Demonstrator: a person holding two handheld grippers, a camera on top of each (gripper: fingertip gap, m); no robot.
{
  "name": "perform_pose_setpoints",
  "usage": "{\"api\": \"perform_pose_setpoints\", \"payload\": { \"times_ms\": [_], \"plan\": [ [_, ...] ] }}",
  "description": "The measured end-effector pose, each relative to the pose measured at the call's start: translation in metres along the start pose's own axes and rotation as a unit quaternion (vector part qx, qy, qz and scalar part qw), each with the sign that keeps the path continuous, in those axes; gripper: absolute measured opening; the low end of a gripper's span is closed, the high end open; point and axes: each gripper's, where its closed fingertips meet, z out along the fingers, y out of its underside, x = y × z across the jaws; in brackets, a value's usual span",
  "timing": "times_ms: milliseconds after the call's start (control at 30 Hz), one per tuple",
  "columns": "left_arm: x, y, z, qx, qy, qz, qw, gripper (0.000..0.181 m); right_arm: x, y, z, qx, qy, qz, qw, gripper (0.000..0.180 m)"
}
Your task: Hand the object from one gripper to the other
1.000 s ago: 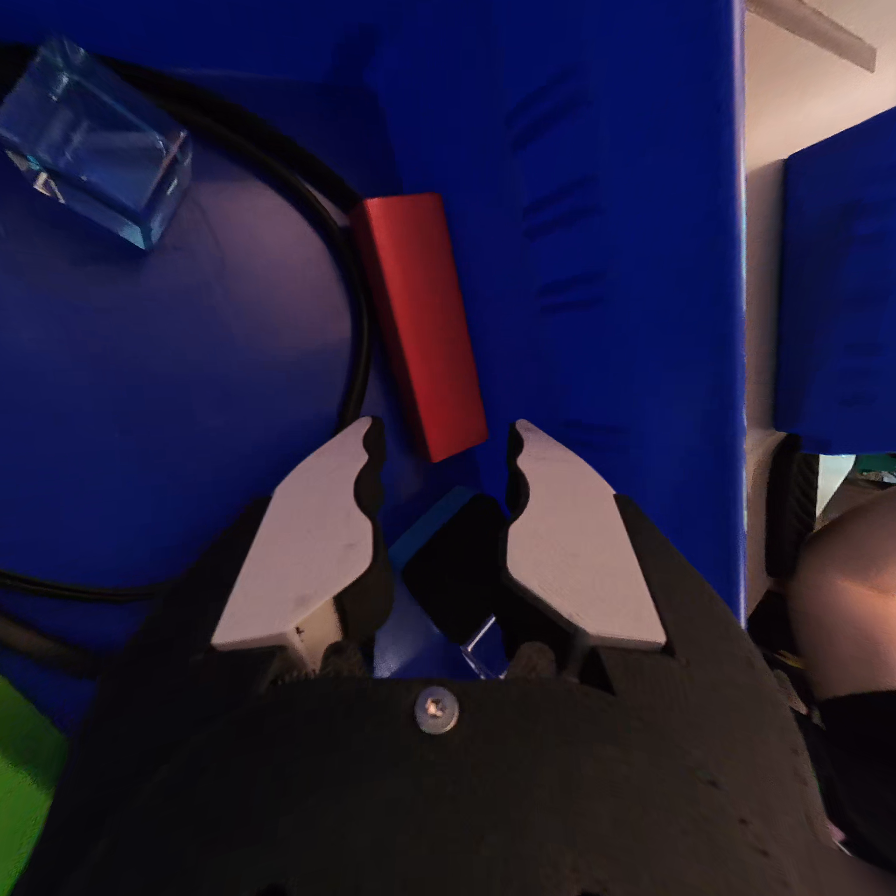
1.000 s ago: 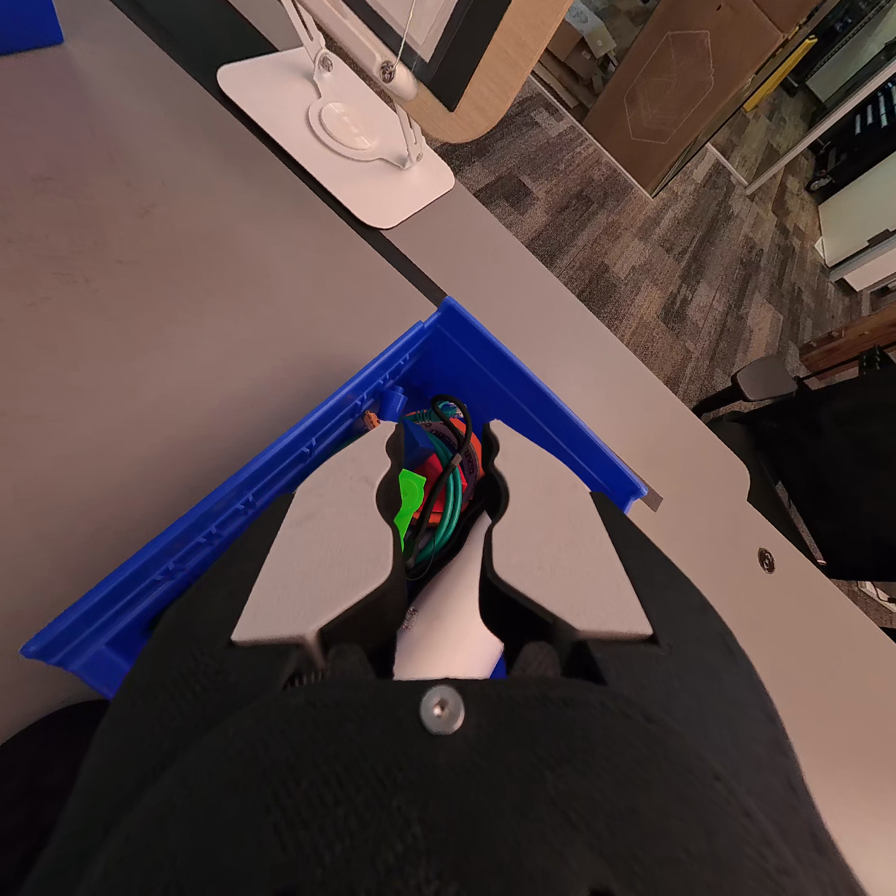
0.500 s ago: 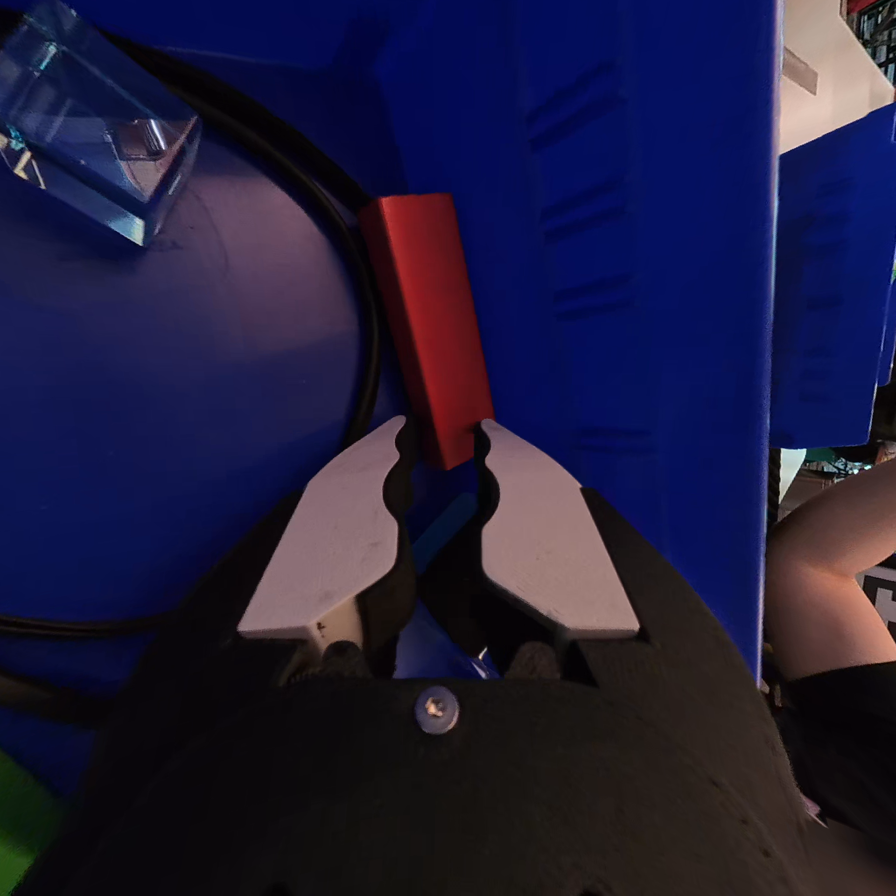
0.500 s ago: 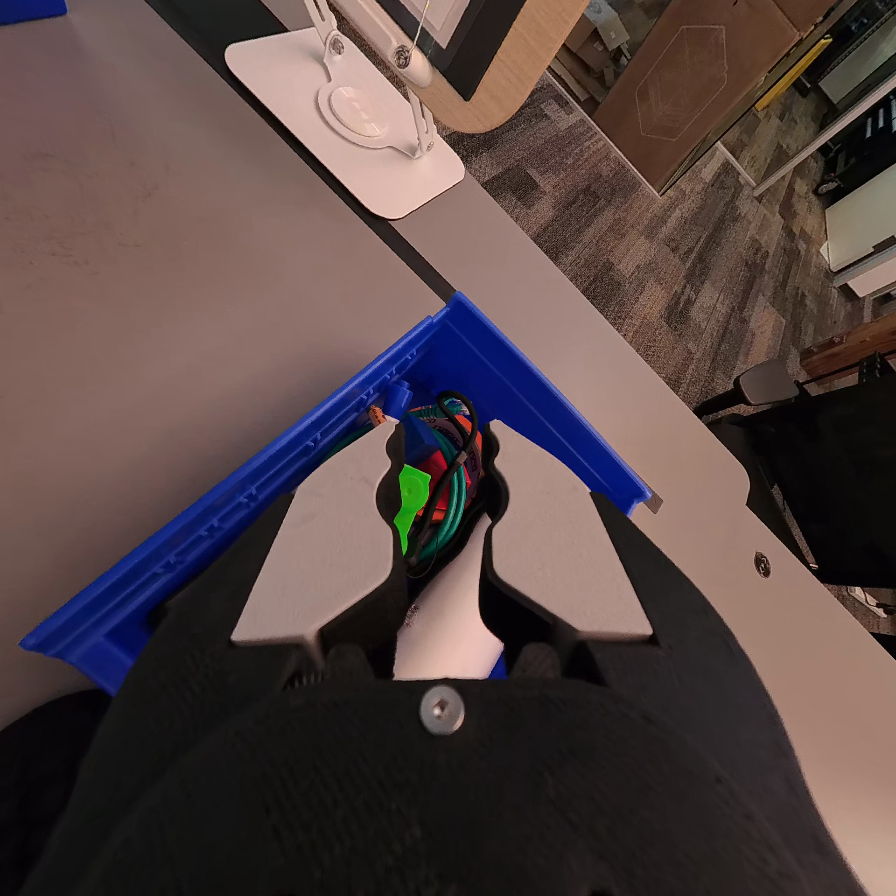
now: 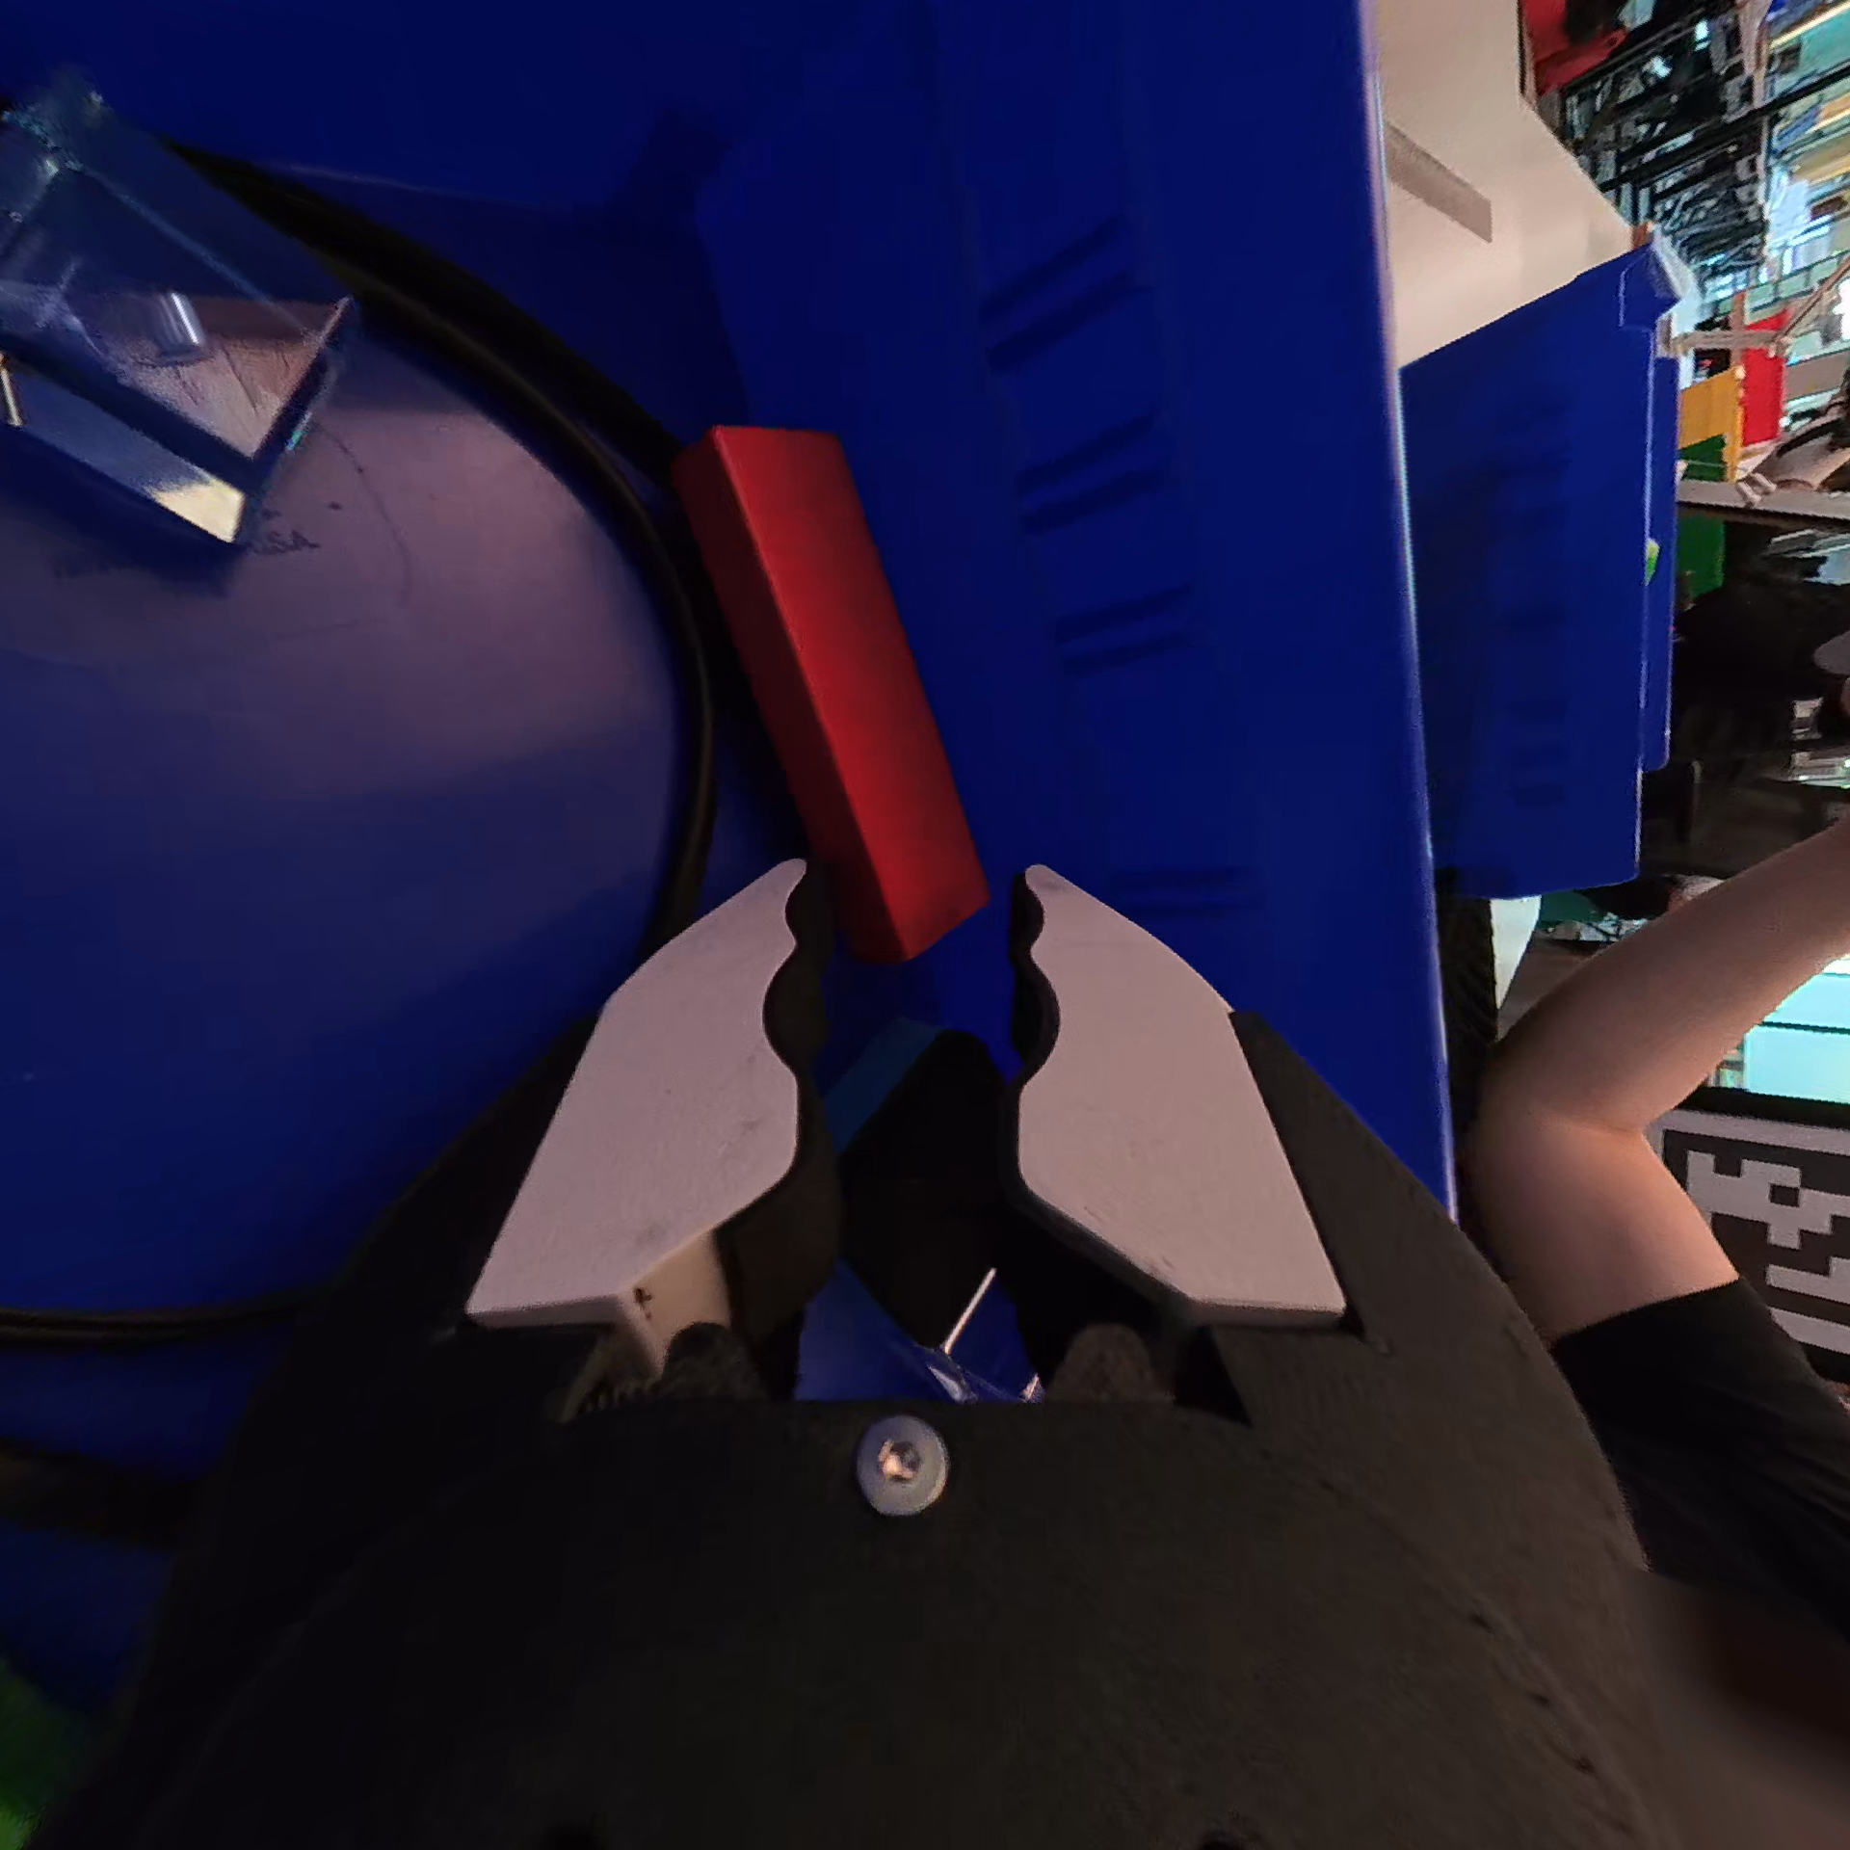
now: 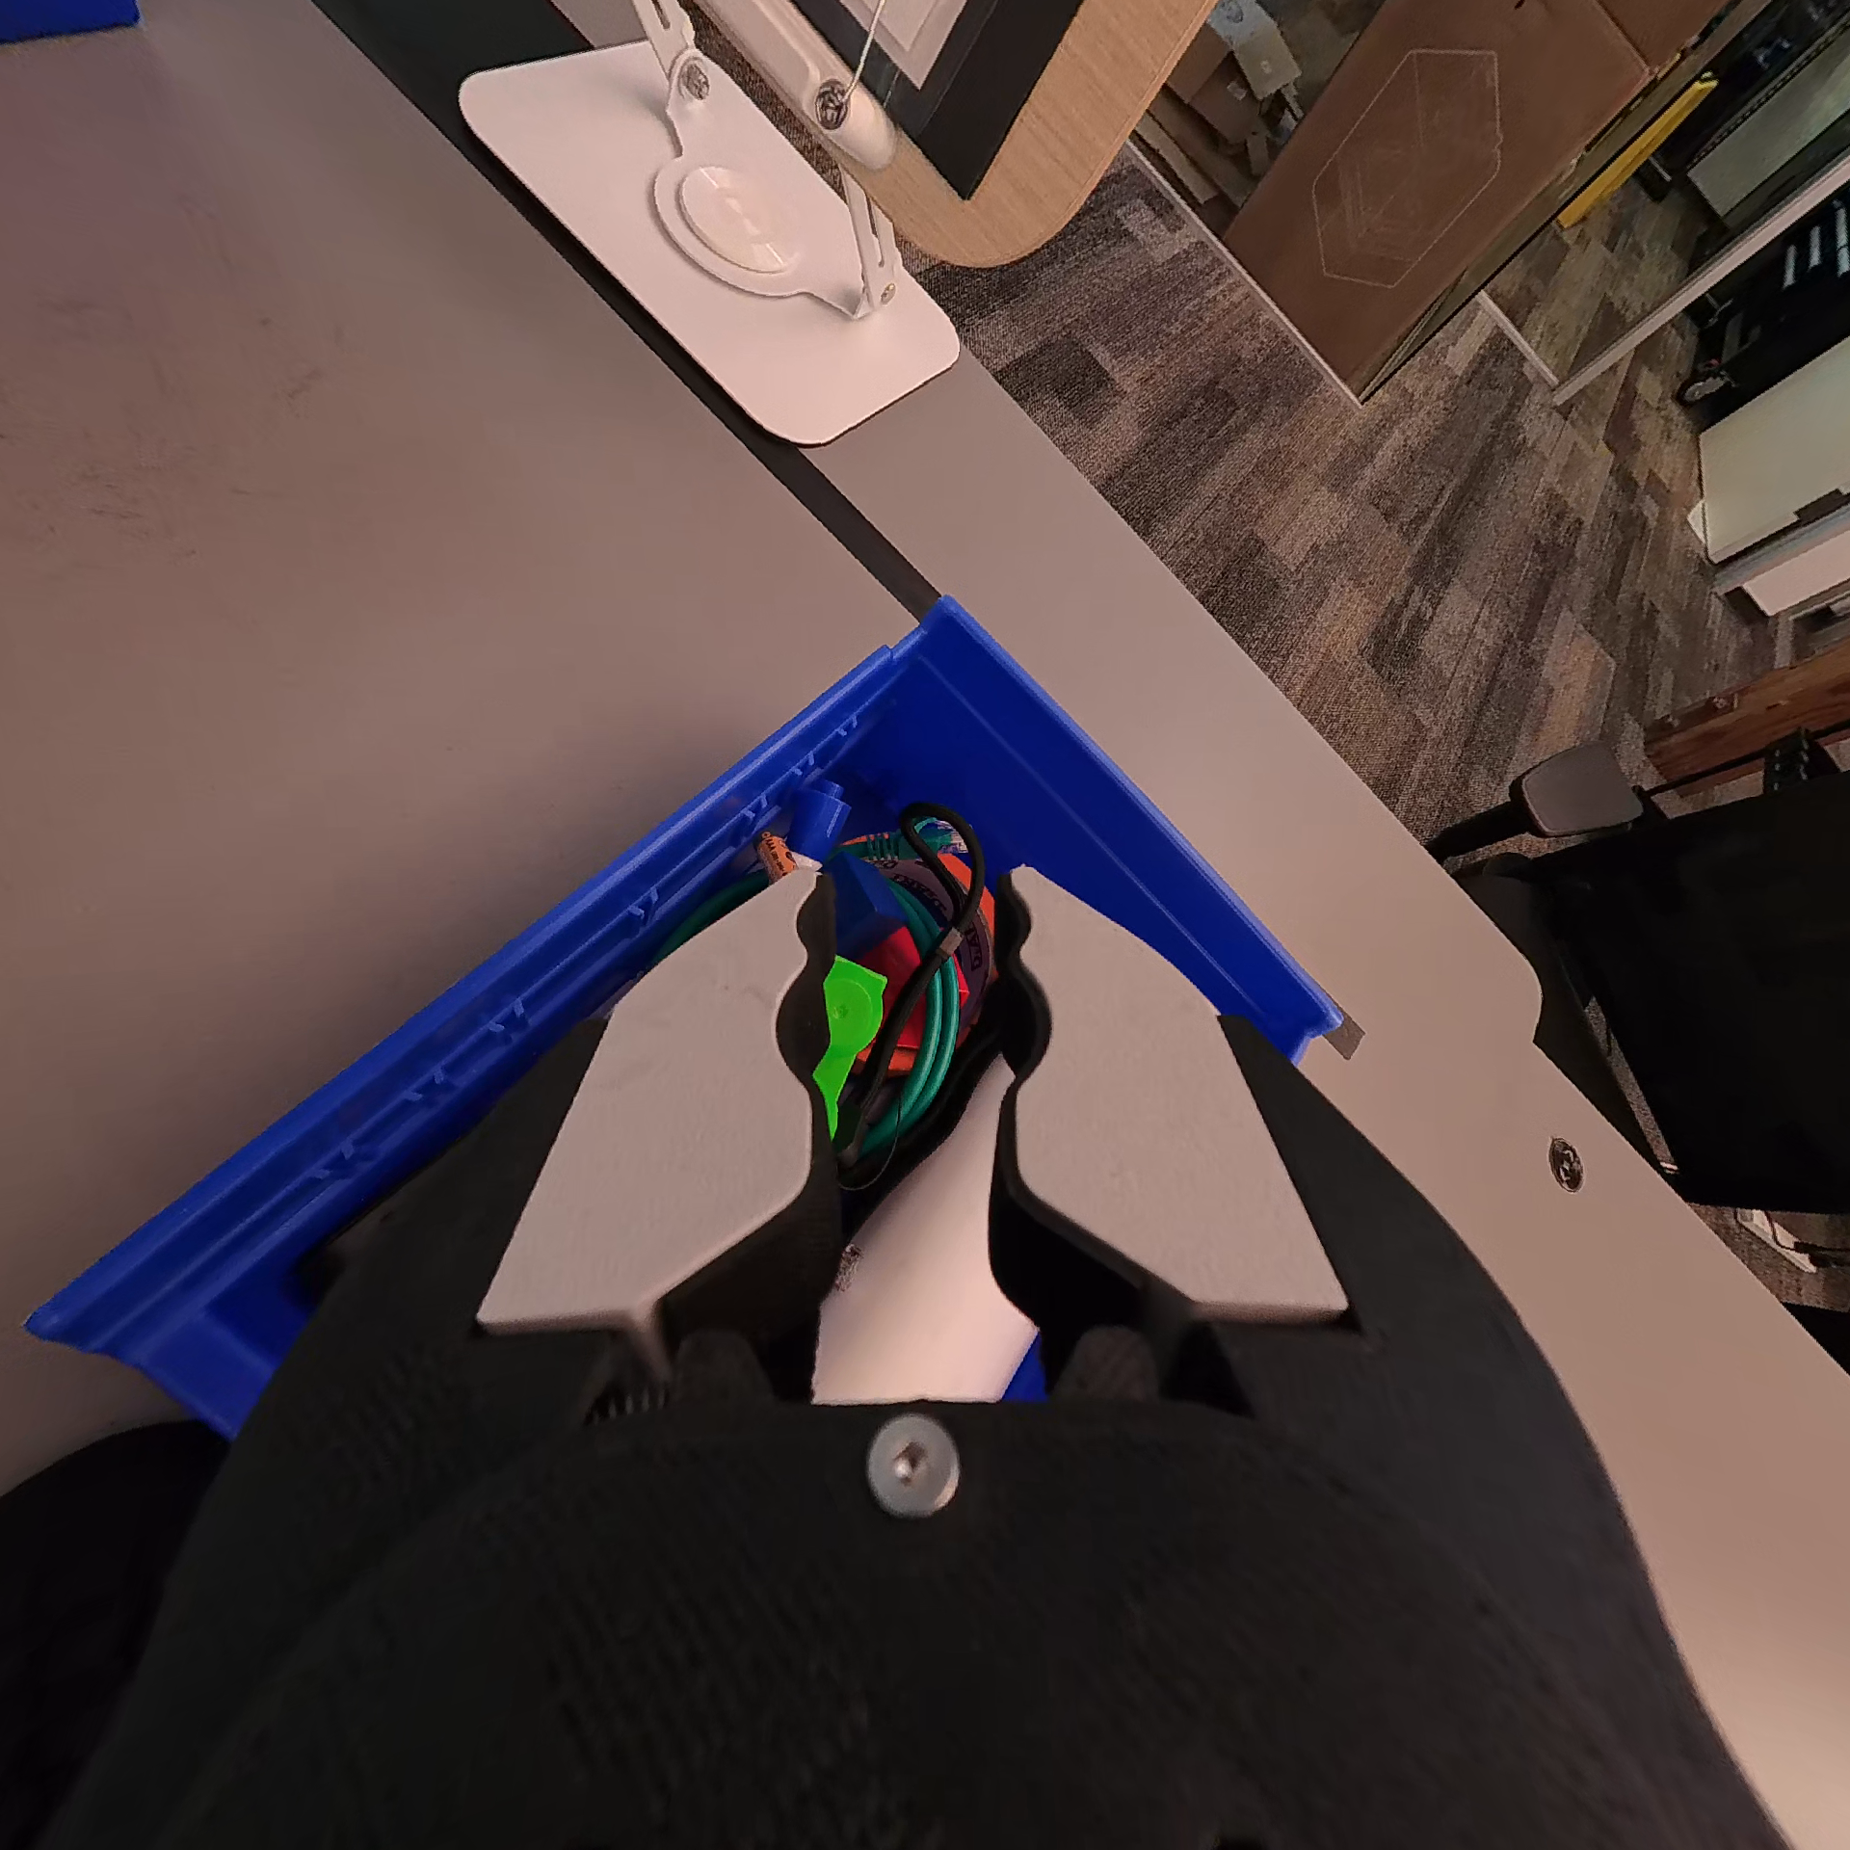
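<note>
We take the red block [image 5: 836, 691] as the object to pass, and it lies inside the blue bin [image 5: 1181, 561], leaning against the bin's inner wall with a black cable [image 5: 641, 481] curving just beside it and a clear block [image 5: 150, 390] farther off on the bin floor. Our left gripper [image 5: 906, 916] sits at the block's near end with its jaws released: the end pokes between the two tips, perhaps brushing the left one, but a gap shows on the right side, so we judge nothing is gripped. Our right gripper [image 6: 911, 901] hovers above a corner of another blue bin [image 6: 1091, 801] on the grey table [image 6: 350, 521], jaws apart and empty, over tangled cables and small coloured parts. By our reading the task is barely begun: the pick-up itself is unfinished, and lifting, meeting the right gripper and passing all remain
</note>
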Motion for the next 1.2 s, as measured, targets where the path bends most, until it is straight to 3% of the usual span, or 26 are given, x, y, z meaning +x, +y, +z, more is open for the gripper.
{"api": "perform_pose_setpoints", "payload": {
  "times_ms": [600,933,1200],
  "plan": [
    [-0.001,0.003,0.015,-0.017,-0.030,0.031,0.999,0.033,-0.001,-0.001,0.000,0.000,0.003,-0.005,1.000,0.032],
    [-0.020,0.014,-0.017,-0.059,-0.127,0.071,0.988,0.032,-0.001,0.001,0.001,-0.005,0.003,-0.007,1.000,0.032],
    [-0.015,0.015,-0.043,-0.058,-0.152,0.088,0.983,0.031,-0.003,0.003,0.005,-0.013,0.001,-0.013,1.000,0.032]
  ]
}}
